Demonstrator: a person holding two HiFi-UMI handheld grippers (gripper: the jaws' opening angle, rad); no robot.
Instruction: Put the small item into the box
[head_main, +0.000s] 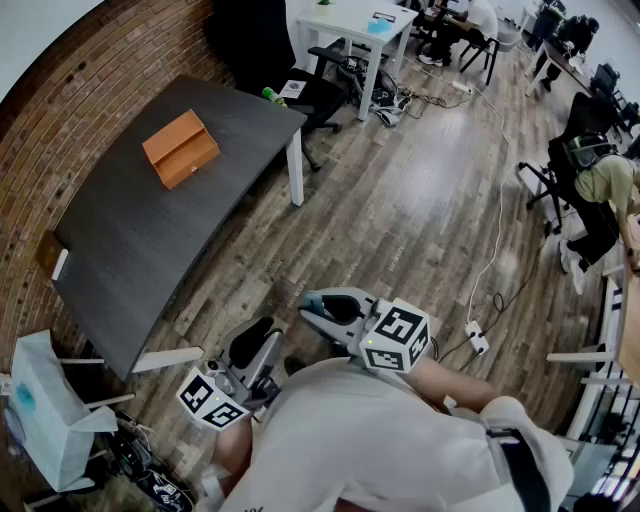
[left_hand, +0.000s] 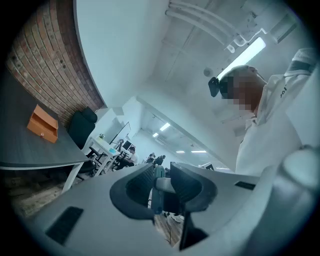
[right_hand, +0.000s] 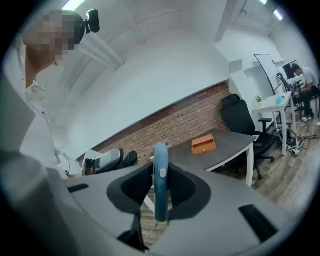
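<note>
An orange box (head_main: 180, 148) with a drawer front sits on the dark grey table (head_main: 120, 230), far from both grippers. My right gripper (head_main: 318, 304) is held close to my body and is shut on a slim blue item (right_hand: 160, 175), which stands upright between its pads. The box (right_hand: 203, 144) shows beyond it, against the brick wall. My left gripper (head_main: 260, 340) hangs beside it, lower left, its jaws a narrow gap apart with nothing held. Through that gap the left gripper (left_hand: 161, 187) view shows the blue item (left_hand: 155, 192). The box (left_hand: 42, 125) lies at the far left.
A white paper bag (head_main: 40, 410) stands by the table's near end. A black office chair (head_main: 310, 90) and a white desk (head_main: 355, 25) are behind the table. A power strip and cable (head_main: 477, 337) lie on the wooden floor. A person (head_main: 600, 190) sits at the right.
</note>
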